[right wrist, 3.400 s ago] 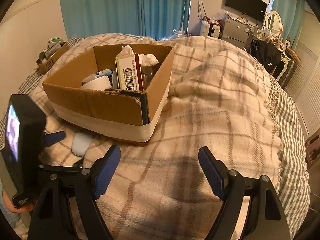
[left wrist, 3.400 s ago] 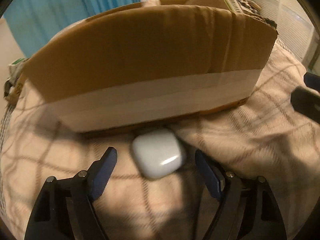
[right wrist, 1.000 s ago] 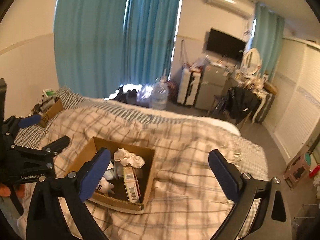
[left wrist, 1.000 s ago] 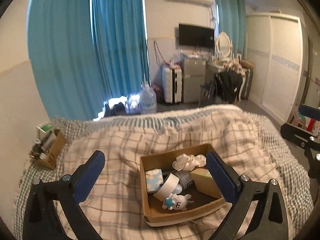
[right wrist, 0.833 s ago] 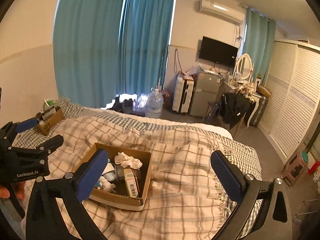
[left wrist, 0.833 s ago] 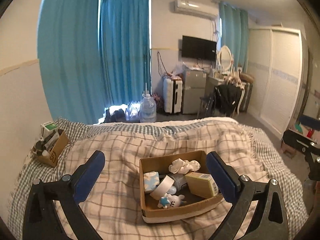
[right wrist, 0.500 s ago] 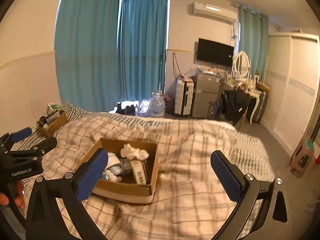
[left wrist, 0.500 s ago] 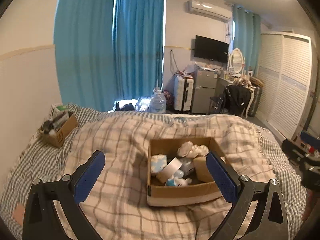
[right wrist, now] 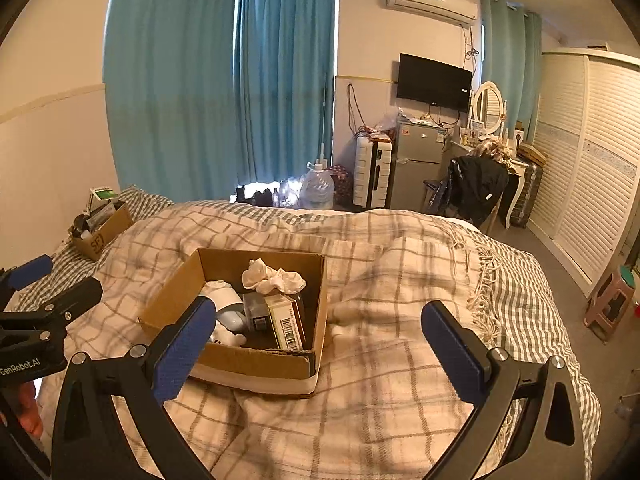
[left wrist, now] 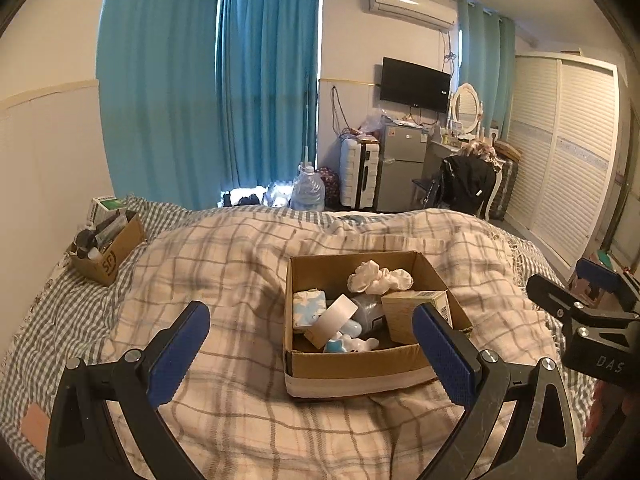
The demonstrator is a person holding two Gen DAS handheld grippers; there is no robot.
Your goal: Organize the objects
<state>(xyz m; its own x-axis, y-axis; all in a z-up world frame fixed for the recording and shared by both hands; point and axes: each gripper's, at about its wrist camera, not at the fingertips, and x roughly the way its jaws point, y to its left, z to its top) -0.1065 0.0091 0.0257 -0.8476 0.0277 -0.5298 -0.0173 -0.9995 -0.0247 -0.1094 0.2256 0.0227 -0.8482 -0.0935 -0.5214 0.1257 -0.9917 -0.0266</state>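
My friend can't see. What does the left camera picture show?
An open cardboard box full of small things sits on a checked blanket on a bed. The left tool is held open and empty above it, in a bedroom with blue curtains.

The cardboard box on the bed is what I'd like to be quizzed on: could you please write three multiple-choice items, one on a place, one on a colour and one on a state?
1. Where does the small box of bottles stand?
A. on the floor by the fridge
B. at the far left corner of the bed
C. inside the big box

2. What colour is the band round the base of the cardboard box?
A. white
B. red
C. black

3. How do both grippers stand?
A. shut on socks
B. shut, holding nothing
C. open, holding nothing

Answers:
1 B: the small box sits on the checked sheet by the wall.
2 A: a white strip runs along the bottom of the cardboard box.
3 C: the left gripper and right gripper show wide jaws with nothing between.
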